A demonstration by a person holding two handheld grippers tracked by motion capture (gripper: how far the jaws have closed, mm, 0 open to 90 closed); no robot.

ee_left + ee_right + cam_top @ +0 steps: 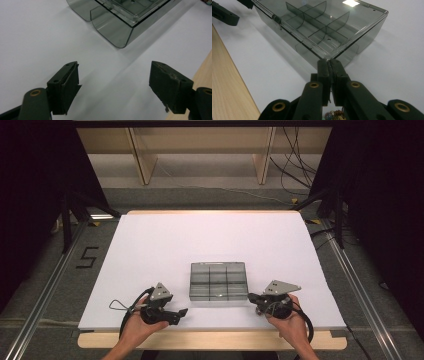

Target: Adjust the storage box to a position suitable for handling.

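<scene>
**Two grippers flanked a smoky compartment box near the table's front edge**

Nearest the camera, two forearms came in from the bottom of the high view. The left gripper (183, 311) sat low over the white table cover (165, 245), jaws spread wide with nothing between them; in the left gripper view its pads (65, 85) stood well apart over bare white surface, and the box corner lay ahead of them, not touching. The right gripper (251, 296) had its jaws pressed together, tips right at the near right corner of the box. In the right gripper view the closed tips (329, 65) met that corner at the lid's edge; whether they pinched the lid rim or just touched it, could not tell.

Between the two grippers, slightly further back, lay the grey translucent box (218, 280), lid down, dividers making a grid of compartments that looked empty. A small latch (277, 20) showed on its long side.

Wooden table edge (200, 340) ran along the front. Beyond the table: grey floor, wooden shelf legs (142, 157), loose cables (295, 165).
</scene>
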